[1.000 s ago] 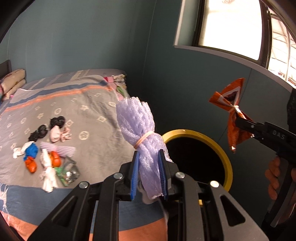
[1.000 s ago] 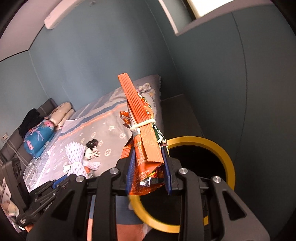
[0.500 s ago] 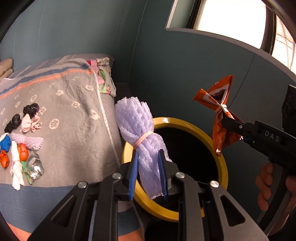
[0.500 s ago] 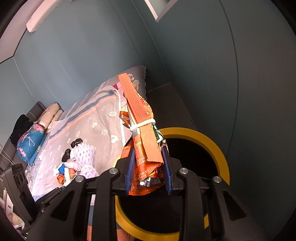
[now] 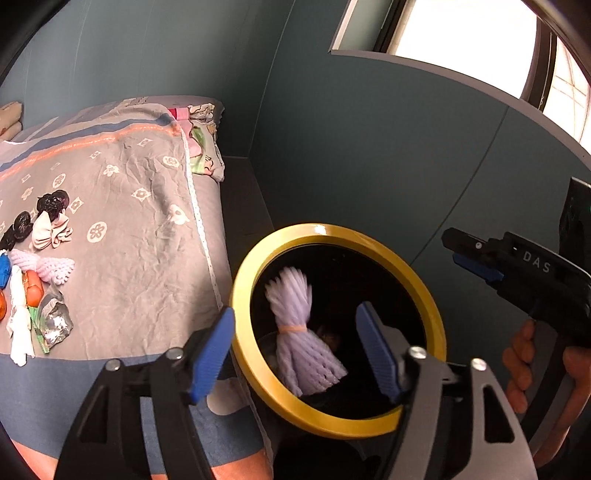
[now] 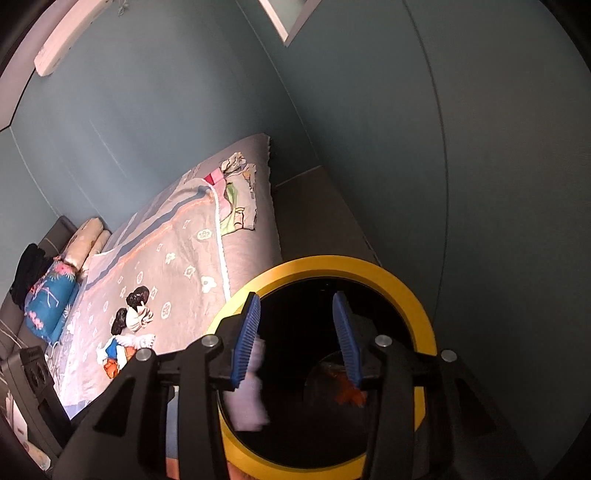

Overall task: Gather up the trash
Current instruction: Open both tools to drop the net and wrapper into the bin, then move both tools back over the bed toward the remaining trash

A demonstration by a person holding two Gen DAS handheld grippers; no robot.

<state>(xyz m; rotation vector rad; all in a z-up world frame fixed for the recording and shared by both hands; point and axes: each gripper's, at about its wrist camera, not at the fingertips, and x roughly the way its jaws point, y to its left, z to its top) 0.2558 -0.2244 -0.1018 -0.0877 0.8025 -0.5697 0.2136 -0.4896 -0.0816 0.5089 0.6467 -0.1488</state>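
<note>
Just opened – left gripper (image 5: 295,343) and right gripper (image 6: 295,332), both empty; purple foam net (image 5: 299,332) and orange wrapper (image 6: 347,393), clamped 1 second ago, now inside yellow-rimmed bin (image 5: 424,295).

The window (image 5: 461,33) shines very bright, all white, and lights the bed (image 5: 147,229) below it. Inside the bin (image 5: 258,258) it is dark, and the purple bundle (image 5: 299,332) there looks blurry. Edges bend round and go black.

Patterned bedspread (image 5: 122,206) – pillows (image 6: 85,240), perhaps
</note>
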